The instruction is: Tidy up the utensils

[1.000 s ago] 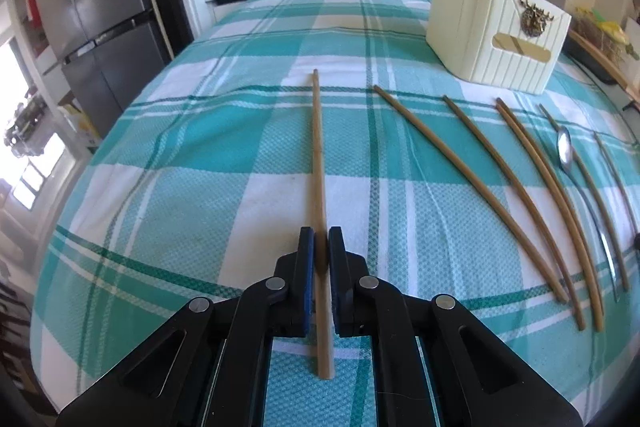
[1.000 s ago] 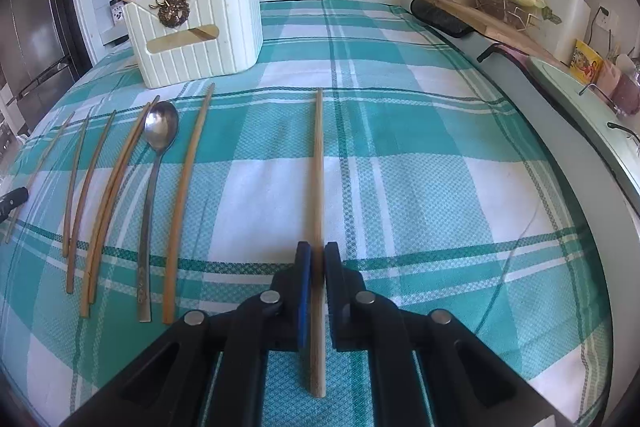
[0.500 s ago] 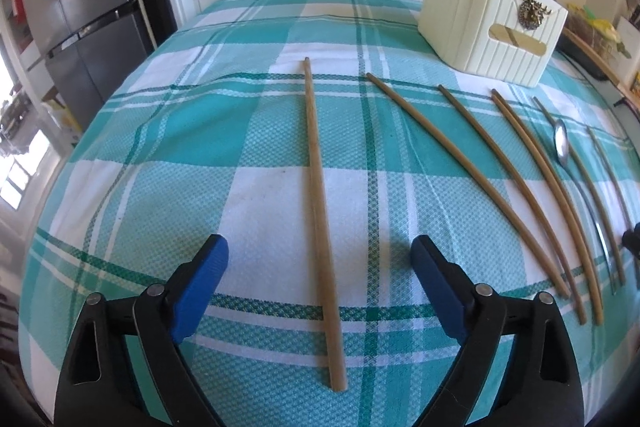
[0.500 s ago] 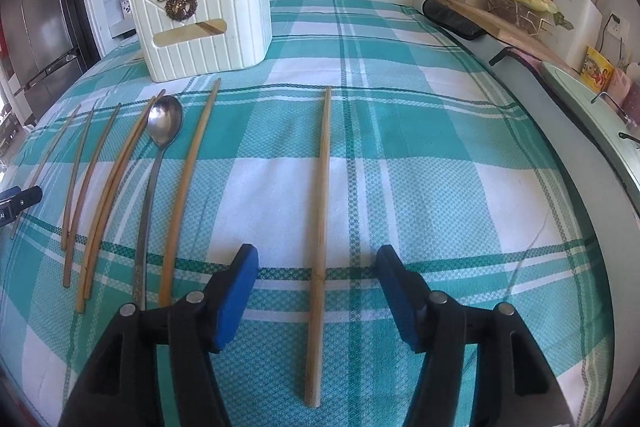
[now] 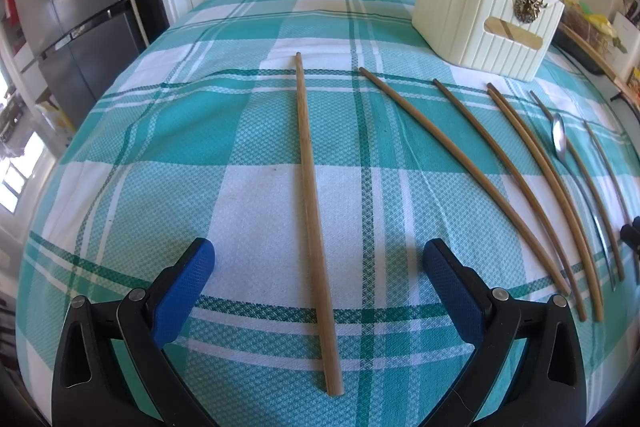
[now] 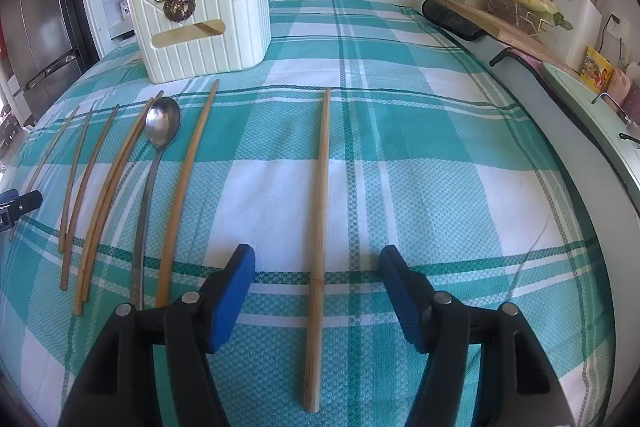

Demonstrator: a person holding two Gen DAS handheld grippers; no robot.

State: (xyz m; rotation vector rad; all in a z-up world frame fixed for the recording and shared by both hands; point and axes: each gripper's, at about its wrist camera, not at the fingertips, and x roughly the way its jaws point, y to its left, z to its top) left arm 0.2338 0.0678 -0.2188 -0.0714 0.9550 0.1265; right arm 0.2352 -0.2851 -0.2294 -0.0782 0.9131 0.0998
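two handheld grippers are hovering over a teal-and-white checked tablecloth [image 5: 200, 131], each with a wooden chopstick lying loose between its parted blue pads. the left gripper [image 5: 319, 281] is standing released, its jaws having just been opening wide, and its chopstick [image 5: 314, 219] is lying flat on the cloth, touched by neither pad, pointing toward the far edge. the right gripper [image 6: 317, 289] is likewise released, its jaws having just been opening, though less wide, with its own chopstick [image 6: 319, 231] resting free on the cloth between the pads. between the two grippers, a row of further chopsticks [image 6: 186, 183] and a metal spoon [image 6: 154, 163] is lying side by side across the middle of the cloth. a cream ribbed holder [image 6: 208, 27] is sitting beyond them toward the far edge, a stick leaning inside it.
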